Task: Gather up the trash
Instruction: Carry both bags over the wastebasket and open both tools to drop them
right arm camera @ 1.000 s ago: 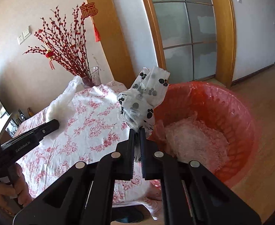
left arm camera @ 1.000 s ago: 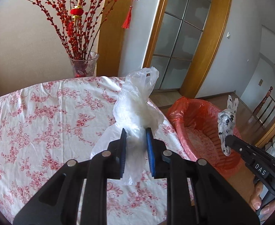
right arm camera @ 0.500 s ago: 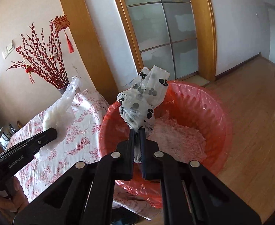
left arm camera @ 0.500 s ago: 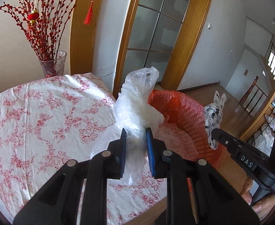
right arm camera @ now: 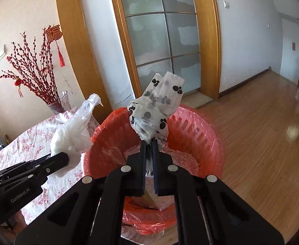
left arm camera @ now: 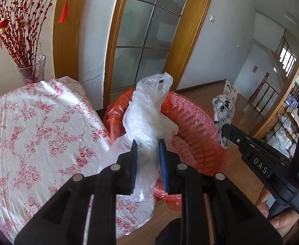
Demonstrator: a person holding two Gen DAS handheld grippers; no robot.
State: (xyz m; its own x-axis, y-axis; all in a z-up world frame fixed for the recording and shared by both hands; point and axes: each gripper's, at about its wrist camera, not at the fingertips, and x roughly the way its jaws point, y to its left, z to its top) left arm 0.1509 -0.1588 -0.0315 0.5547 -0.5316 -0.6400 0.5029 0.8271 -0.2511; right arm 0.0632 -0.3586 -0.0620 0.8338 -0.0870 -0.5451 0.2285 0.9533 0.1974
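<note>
While left tongs (left arm camera: 147, 143) clamp clear bag (left arm camera: 147, 114), right tongs (right arm camera: 149, 143) pinch paw-print bag (right arm camera: 155, 110) above red bin (right arm camera: 210, 138).

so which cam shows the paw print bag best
The right wrist view: the paw print bag sits centre frame, large, pinched in the right claw above the red bin. The left wrist view shows it small at the edge.
</note>
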